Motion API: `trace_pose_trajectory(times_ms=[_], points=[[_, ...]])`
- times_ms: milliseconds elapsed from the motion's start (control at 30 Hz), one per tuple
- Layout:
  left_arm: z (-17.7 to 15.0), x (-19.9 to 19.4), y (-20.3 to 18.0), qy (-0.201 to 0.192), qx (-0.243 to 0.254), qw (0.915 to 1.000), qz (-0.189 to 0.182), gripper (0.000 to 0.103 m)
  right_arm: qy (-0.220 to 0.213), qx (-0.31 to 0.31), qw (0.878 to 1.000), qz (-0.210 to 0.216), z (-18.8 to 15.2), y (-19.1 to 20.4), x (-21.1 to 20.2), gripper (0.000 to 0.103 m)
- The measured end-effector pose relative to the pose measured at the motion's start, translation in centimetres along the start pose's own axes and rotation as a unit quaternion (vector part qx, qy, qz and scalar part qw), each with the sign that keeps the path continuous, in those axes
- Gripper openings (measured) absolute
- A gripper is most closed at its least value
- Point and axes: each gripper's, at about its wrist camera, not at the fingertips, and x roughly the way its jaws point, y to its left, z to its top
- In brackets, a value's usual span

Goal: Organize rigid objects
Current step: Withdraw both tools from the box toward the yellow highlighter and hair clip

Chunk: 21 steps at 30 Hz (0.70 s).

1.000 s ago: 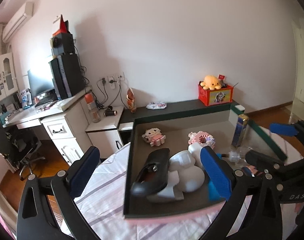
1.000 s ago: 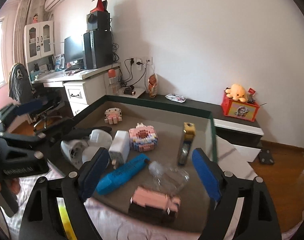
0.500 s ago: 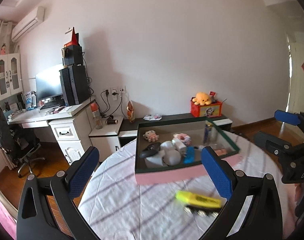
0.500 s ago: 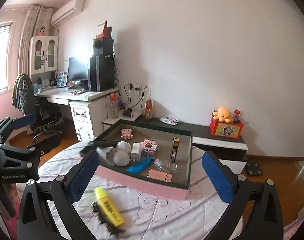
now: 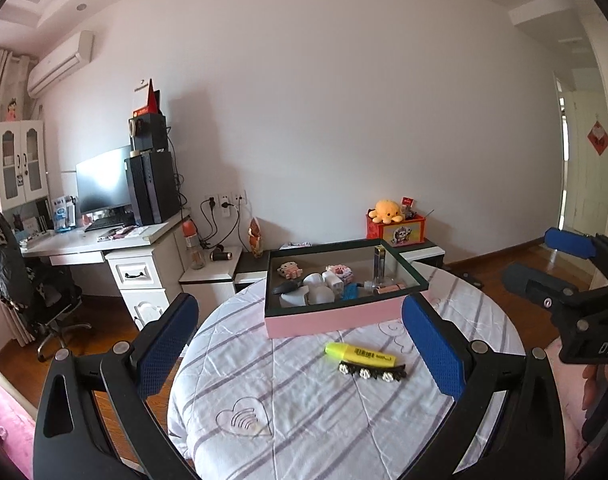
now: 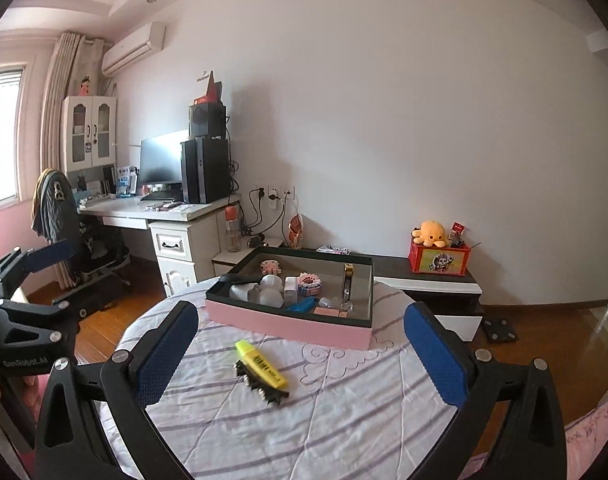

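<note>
A pink-walled tray (image 5: 336, 320) (image 6: 287, 326) stands at the far side of the round table and holds several small things: white pieces, pink block figures, a blue item, a black case and a gold-capped bottle. In front of it on the cloth lie a yellow highlighter (image 5: 360, 354) (image 6: 261, 362) and, touching it, a black hair clip (image 5: 372, 372) (image 6: 259, 386) with white flowers. My left gripper (image 5: 299, 344) hovers open above the near part of the table, nothing between its pads. My right gripper (image 6: 301, 354) stands wide open beside it, equally bare.
The table (image 5: 304, 420) wears a white cloth with purple stripes. Behind it run a low dark cabinet (image 6: 424, 280) with a red box and orange plush (image 6: 434, 232), and at the left a white desk (image 5: 115, 248) with monitor, tower and office chair.
Both grippers have drawn back and upward from over the tray, which now looks small and far. The highlighter and hair clip have come into view in front of it.
</note>
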Motion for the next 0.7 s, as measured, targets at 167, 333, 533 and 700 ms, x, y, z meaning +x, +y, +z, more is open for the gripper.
trace_pose_trajectory(times_ms=[167, 333, 533, 700], points=[[-0.4, -1.0, -0.4, 0.005, 0.006, 1.0, 0.005, 0.103, -0.001, 0.002, 1.0, 0.003, -0.6, 0.3, -1.7, 0.103], [-0.8, -0.4, -1.5, 0.017, 0.012, 0.9998, 0.005, 0.103, 0.003, 0.005, 1.0, -0.001, -1.3, -0.5, -2.4, 0.103], [-1.4, 1.4, -3.6, 0.04, 0.021, 0.999, 0.003, 0.103, 0.015, 0.025, 1.0, -0.009, -2.6, -3.1, -1.8, 0.103], [-2.5, 3.8, -5.8, 0.069, 0.032, 0.9971, -0.008, 0.103, 0.029, 0.044, 0.998, -0.016, -4.1, -5.1, -0.6, 0.103]])
